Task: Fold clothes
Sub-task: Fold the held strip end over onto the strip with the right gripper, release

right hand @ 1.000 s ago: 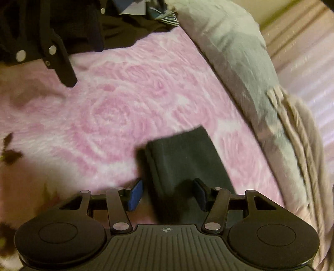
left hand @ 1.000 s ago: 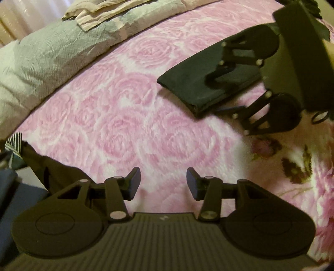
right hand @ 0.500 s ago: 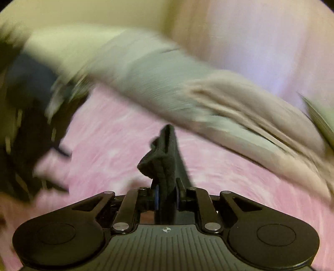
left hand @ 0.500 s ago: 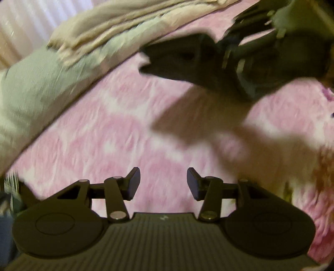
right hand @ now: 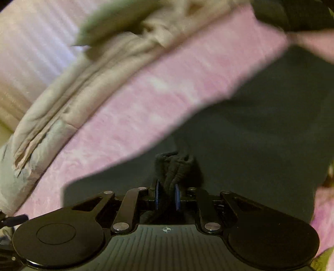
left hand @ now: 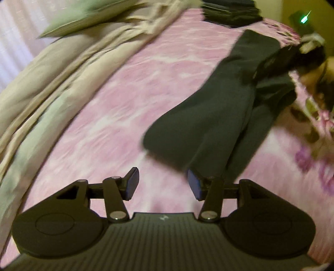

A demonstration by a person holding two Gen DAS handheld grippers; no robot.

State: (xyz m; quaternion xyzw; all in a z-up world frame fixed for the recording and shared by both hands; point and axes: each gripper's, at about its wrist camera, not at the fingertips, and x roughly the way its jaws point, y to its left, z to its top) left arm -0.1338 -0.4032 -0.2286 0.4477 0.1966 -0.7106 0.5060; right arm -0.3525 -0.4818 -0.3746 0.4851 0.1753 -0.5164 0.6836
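One crumpled beige-and-pale-green blanket (left hand: 62, 68) runs along the left edge of the bed in the left wrist view, and beside it spreads the one pink rose-patterned bedspread (left hand: 117, 100). The left gripper (left hand: 162, 183) sits low in that view with its two blue-padded fingers (left hand: 132, 183) set wide apart and nothing between them; the bedspread shows through the gap.

To the right of that gap hangs one dark grey cloth garment (left hand: 210, 116), the only piece being handled. It stretches in a long band from just beside the left gripper's right finger up toward the upper right, where the black right gripper (left hand: 271, 64) grips its far end, blurred. Part of the garment's lower end lies against the bedspread; how much is lifted I cannot tell. At the top edge, well apart from it, lies one stack of dark folded clothes (left hand: 231, 10). A single green light (left hand: 303, 19) glows at the upper right corner.

In the right wrist view, the blanket (right hand: 68, 83) again lies on the left and the bedspread (right hand: 158, 91) crosses the middle. The right gripper (right hand: 167, 195) has its two fingers drawn narrow, pinching a bunched fold of the garment (right hand: 261, 129), which fills the right side of the view.
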